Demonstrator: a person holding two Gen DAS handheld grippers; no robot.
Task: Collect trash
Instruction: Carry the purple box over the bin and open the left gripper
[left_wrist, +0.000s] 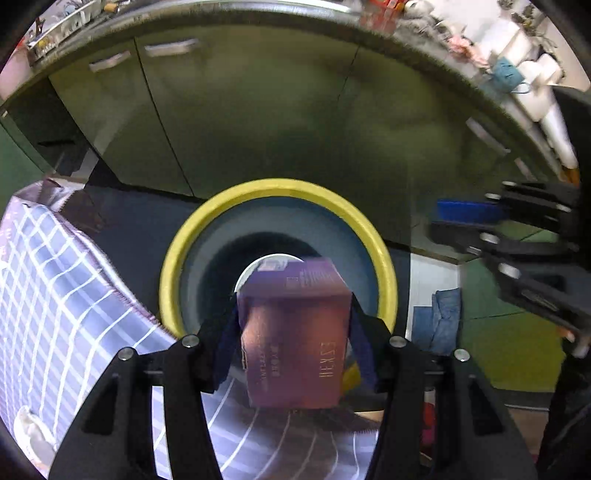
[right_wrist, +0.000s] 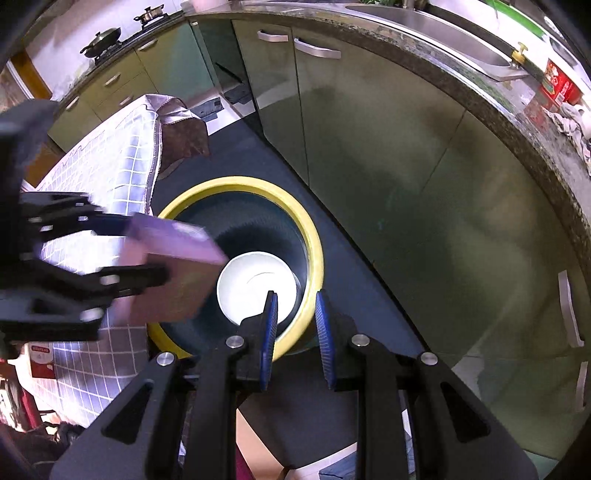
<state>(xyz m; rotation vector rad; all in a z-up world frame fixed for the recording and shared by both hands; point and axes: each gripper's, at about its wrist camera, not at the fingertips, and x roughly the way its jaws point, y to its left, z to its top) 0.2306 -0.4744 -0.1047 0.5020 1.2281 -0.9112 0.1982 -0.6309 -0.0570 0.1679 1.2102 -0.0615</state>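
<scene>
My left gripper (left_wrist: 293, 328) is shut on a purple cardboard box (left_wrist: 295, 332) and holds it over the mouth of a trash bin with a yellow rim (left_wrist: 280, 186). A white disc-like object (left_wrist: 258, 267) lies at the bin's bottom. In the right wrist view the box (right_wrist: 166, 273) and left gripper (right_wrist: 122, 280) hang over the bin's left side, and the yellow rim (right_wrist: 317, 258) and white disc (right_wrist: 255, 284) show. My right gripper (right_wrist: 295, 321) is empty, its blue pads a small gap apart over the bin's near rim.
A table with a purple checked cloth (left_wrist: 48, 277) (right_wrist: 110, 155) stands left of the bin. Green kitchen cabinets (right_wrist: 388, 147) under a stone counter (right_wrist: 480, 85) run behind it. Dark floor mat (right_wrist: 351, 288) surrounds the bin. Blue cloth (left_wrist: 441, 317) lies on the floor at right.
</scene>
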